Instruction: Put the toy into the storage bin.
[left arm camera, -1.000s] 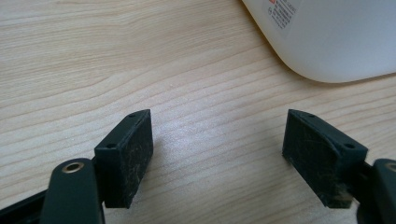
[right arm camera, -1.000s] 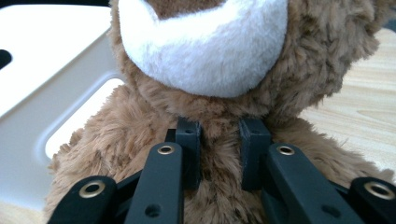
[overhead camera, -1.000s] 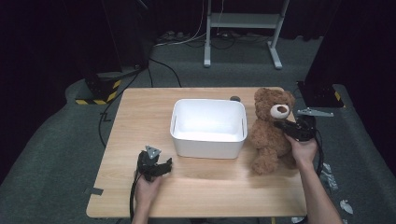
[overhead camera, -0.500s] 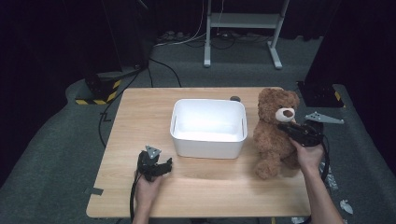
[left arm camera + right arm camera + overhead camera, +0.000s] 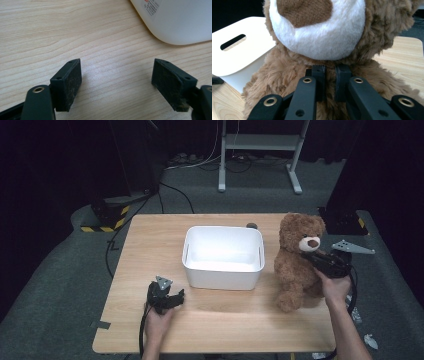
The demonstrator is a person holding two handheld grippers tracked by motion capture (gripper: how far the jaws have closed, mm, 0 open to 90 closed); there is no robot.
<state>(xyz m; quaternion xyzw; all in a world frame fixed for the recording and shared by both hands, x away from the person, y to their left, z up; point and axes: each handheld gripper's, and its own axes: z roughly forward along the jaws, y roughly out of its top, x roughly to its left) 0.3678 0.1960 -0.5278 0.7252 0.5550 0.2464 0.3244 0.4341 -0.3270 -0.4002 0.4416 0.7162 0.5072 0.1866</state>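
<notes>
At tabletop's right edge, right tongs (image 5: 311,256) clamped on teddy bear (image 5: 296,260) chest, forearm angled inward; left tongs (image 5: 179,296) gape, resting low beside white bin (image 5: 223,272).

We hold our left gripper (image 5: 176,297) low over the near left part of the table, our left hand (image 5: 157,320) wrapped around its handle from behind and the forearm coming straight in from the near edge. Its jaws stand wide apart, with nothing between the pads (image 5: 67,83). Our right arm reaches forward along the right side, the right hand (image 5: 334,285) raised and gripping the right gripper (image 5: 309,257), which points leftward. Its jaws are pressed nearly together, pads (image 5: 319,75) with a narrow gap.
</notes>
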